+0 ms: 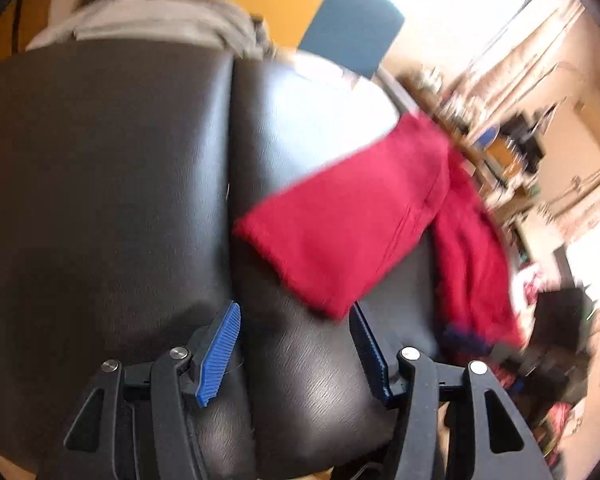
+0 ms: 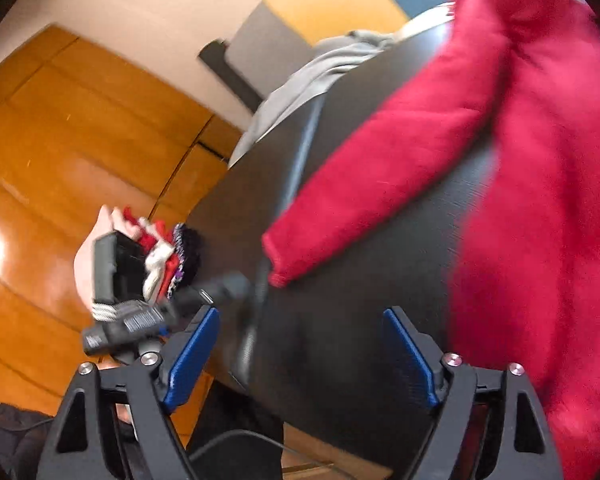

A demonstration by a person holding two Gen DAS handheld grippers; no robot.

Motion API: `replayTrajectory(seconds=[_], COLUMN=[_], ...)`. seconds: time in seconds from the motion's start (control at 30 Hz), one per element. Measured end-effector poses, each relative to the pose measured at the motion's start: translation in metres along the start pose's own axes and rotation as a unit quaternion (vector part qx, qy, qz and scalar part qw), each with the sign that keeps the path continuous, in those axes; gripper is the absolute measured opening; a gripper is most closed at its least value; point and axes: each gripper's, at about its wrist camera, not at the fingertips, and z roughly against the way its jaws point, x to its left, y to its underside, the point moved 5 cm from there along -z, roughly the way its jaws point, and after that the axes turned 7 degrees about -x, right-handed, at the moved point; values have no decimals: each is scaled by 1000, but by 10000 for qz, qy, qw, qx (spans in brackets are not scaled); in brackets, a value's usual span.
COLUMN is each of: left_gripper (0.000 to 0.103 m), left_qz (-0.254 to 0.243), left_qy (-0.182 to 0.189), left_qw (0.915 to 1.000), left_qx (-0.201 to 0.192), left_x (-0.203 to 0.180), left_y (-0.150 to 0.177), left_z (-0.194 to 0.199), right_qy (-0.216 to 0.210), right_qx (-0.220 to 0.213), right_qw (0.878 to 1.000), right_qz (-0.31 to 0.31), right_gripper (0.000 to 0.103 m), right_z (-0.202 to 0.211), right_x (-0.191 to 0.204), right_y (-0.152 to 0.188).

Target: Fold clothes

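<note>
In the left wrist view, the left hand-held gripper [image 1: 296,354] sits at the bottom centre with its blue pads spread wide and nothing between them, hovering over a black padded surface [image 1: 112,200], likely a sofa or cushioned seat, split by a seam. The red sweater [image 1: 352,224] lies on that surface in the right half of the frame, one sleeve stretched toward the centre and its cuff ending just above the gripper's right pad; the body trails off toward the lower right edge. A grey garment [image 1: 160,22] lies at the far edge, upper left. In the right wrist view, the right hand-held gripper [image 2: 300,356] is likewise spread and empty at the bottom centre. The sweater fills the right side, its sleeve running diagonally to the middle of the frame, laid out flat, which suits folding it across the body. At left, a hand [image 2: 88,256] holds the other gripper's handle over the wooden floor [image 2: 60,140].
</note>
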Motion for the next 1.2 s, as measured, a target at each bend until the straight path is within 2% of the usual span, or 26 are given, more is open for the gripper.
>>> replayTrajectory(seconds=[0.13,0.23,0.4,0.5,0.63,0.67,0.73,0.8,0.87,0.9,0.93,1.07,1.13,1.2], left_gripper=[59,59,60,60,60,62,76,78,72,52,12,9,8,8], left_qz=[-226,-396,-755,-1359,-1506,-1582,-1792,-2013,-2115,-2043,-1946,-1179,-706,-294], left_qy=[-53,-93,-189,-376,-357,-402,-453,-513,-659,-616,-553,-372,-232,-66], left_qw=[9995,9985,9953,9894,9878,9865,9828,9782,9752,9769,9793,9923,9971,9984], left_qx=[-205,-359,-582,-358,141,152,58,-55,12,44,48,103,-144,-475], left_x=[-14,-25,-44,-51,-49,-49,-53,-61,-69,-71,-71,-53,-39,-28], left_y=[-24,-42,-70,-74,-65,-61,-53,-45,-41,-42,-45,-58,-72,-86], left_z=[-10,-18,-34,-69,-114,-122,-128,-129,-127,-126,-124,-119,-101,-75], right_qy=[26,-65,-181,-343,-348,-324,-285,-274,-291,-299,-279,-186,-152,-139], right_qx=[-330,-467,-569,-800,-974,-995,-1022,-1101,-1177,-1214,-1205,-1207,-1189,-1169], right_qw=[9988,9979,9978,9960,9946,9944,9938,9922,9904,9894,9890,9880,9882,9890], right_qz=[-353,-454,-273,-214,35,143,348,511,662,738,810,945,953,899], right_gripper=[100,103,103,103,103,103,103,103,103,103,103,103,103,103], right_z=[20,20,22,33,36,37,37,37,39,40,39,40,40,41], right_x=[-18,-22,-26,-32,-31,-30,-29,-28,-28,-28,-27,-28,-29,-30], right_y=[5,5,1,0,2,4,6,8,11,12,13,14,13,12])
